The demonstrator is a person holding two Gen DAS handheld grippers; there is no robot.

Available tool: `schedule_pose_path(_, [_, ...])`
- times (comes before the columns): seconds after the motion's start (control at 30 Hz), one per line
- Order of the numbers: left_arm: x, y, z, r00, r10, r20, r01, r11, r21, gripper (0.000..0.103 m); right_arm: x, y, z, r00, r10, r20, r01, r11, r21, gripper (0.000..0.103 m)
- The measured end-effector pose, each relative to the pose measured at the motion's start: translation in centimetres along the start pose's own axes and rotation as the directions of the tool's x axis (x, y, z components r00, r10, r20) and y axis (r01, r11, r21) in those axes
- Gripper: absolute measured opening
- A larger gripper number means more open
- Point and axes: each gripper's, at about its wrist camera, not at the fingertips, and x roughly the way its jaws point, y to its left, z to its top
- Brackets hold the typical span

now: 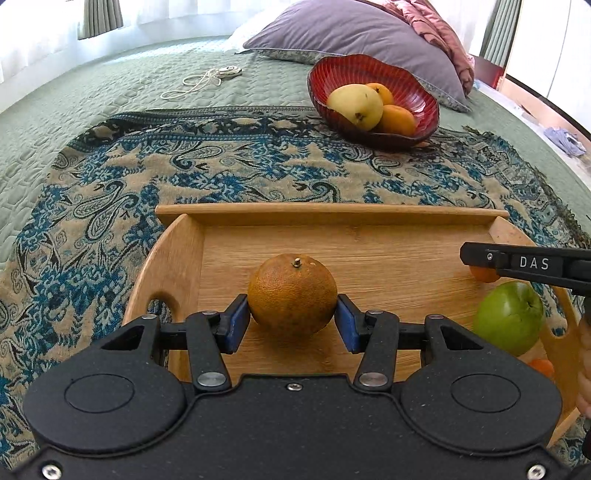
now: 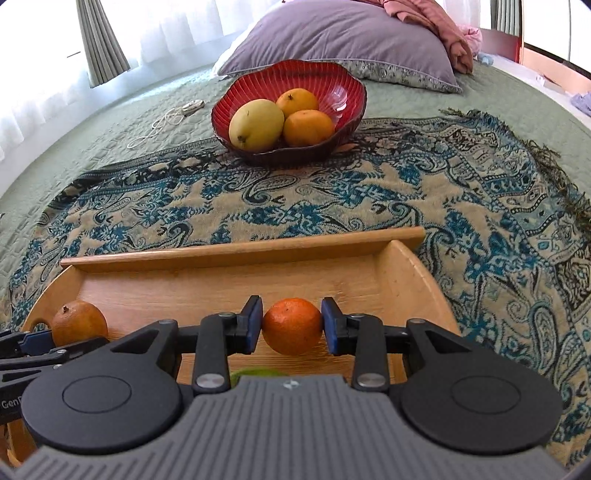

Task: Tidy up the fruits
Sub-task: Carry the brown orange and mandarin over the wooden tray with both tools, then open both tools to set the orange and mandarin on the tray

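My left gripper [image 1: 291, 319] is shut on a dull brownish orange [image 1: 292, 294], its blue pads pressing both sides, low over the wooden tray [image 1: 332, 216]. My right gripper [image 2: 291, 325] is shut on a small bright orange [image 2: 292, 325] over the same tray [image 2: 240, 254]. In the left wrist view, a green apple [image 1: 508, 317] lies at the tray's right end, under the right gripper's black finger. The brownish orange [image 2: 79, 321] shows at the left in the right wrist view. A red ribbed bowl [image 2: 332, 85] [image 1: 406, 79] beyond the tray holds a yellow mango [image 2: 255, 123] and two oranges.
The tray sits on a blue paisley cloth [image 2: 406, 184] spread over a green quilted bed. A purple pillow [image 2: 332, 33] lies behind the bowl. A white cord with a round device [image 1: 207, 79] lies far left. Another small orange [image 1: 543, 367] peeks at the tray's right end.
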Motion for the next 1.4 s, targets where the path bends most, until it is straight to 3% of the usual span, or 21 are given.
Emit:
schedule_pose_path(0.57, [0.0,-0.2,0.0,1.000,0.011,0.013,-0.012,1.000,0.009,0.048,0.5,-0.2,-0.1,1.000,-0.002,-0.006,0.002,1.000,0.018,0.042])
schedule_pose_path(0.7, [0.0,-0.1,0.0,1.000,0.008,0.005,-0.008,1.000,0.008,0.048,0.5,-0.3,-0.2,1.000,0.008,-0.003,-0.008,1.000,0.020,0.053])
schedule_pose_path(0.73, [-0.1,-0.1,0.0,1.000,0.005,0.000,-0.005,1.000,0.005,0.049,0.4,-0.3,-0.2,1.000,0.013,0.001,-0.013,1.000,0.022,0.064])
schedule_pose_path(0.77, [-0.2,0.0,0.0,1.000,0.001,-0.003,-0.001,1.000,-0.001,0.049,0.3,-0.4,-0.2,1.000,0.024,0.005,-0.025,0.999,0.027,0.067])
schedule_pose_path(0.83, [-0.8,0.2,-0.2,1.000,-0.005,0.020,0.005,1.000,-0.007,0.053,0.0,-0.5,-0.3,0.999,0.026,0.019,-0.026,0.999,0.041,0.072])
schedule_pose_path(0.9, [-1.8,0.3,-0.2,0.999,-0.004,0.053,0.004,1.000,0.001,0.065,-0.3,-0.7,-0.3,0.999,0.027,0.026,-0.029,0.998,0.053,0.074])
schedule_pose_path(1.0, [-3.3,0.1,-0.3,0.995,-0.004,0.095,0.002,1.000,0.025,0.074,-1.0,-0.9,-0.5,0.999,0.029,0.042,-0.032,0.998,0.059,0.077])
schedule_pose_path(1.4, [-8.9,0.5,-3.4,0.982,-0.010,0.188,0.004,0.999,0.032,0.092,-7.0,0.1,-2.6,0.984,0.059,0.167,-0.049,0.997,-0.060,0.090])
